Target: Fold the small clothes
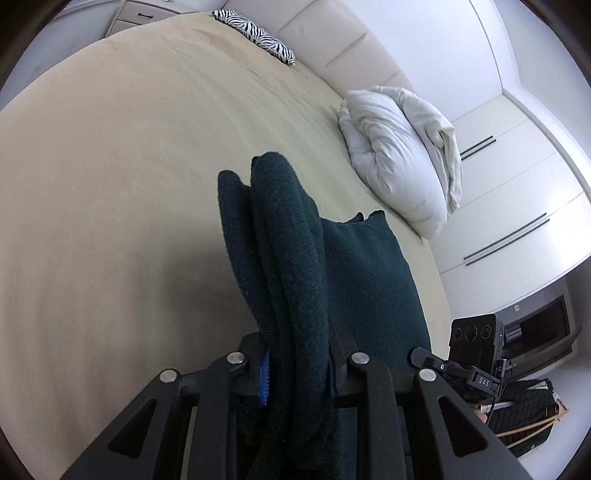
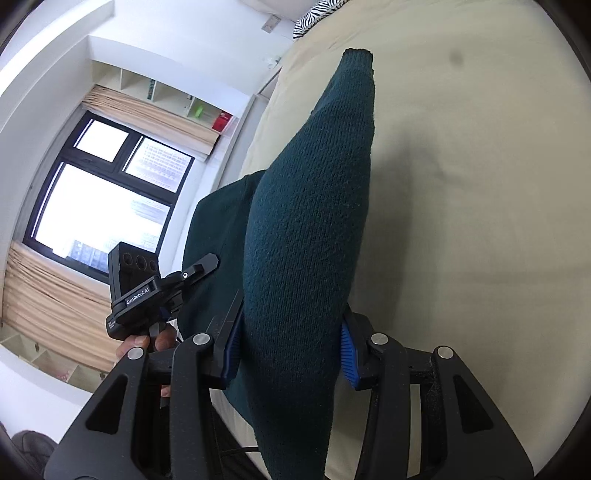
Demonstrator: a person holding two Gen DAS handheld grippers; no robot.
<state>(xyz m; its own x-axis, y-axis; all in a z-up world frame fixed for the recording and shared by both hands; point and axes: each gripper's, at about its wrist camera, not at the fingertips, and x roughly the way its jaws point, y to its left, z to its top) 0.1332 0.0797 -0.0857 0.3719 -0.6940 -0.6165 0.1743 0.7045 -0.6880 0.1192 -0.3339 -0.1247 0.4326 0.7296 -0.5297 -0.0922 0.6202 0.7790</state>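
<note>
A dark green knitted garment [image 1: 295, 266] hangs lifted above the beige bed [image 1: 110, 184], held between both grippers. My left gripper [image 1: 297, 369] is shut on a bunched fold of it, its blue pads pressed on the knit. My right gripper [image 2: 290, 350] is shut on a thick rounded part of the garment [image 2: 314, 206], which juts forward over the bed [image 2: 480, 221]. Each gripper shows in the other's view: the right one at the lower right of the left wrist view [image 1: 476, 354], the left one at the left of the right wrist view [image 2: 147, 288].
A white pillow [image 1: 399, 158] lies at the bed's right side and a zebra-print cushion [image 1: 255, 33] at the far end. White wardrobe doors [image 1: 517, 192] stand to the right. A window [image 2: 103, 195] with beige curtains and shelves is left of the bed.
</note>
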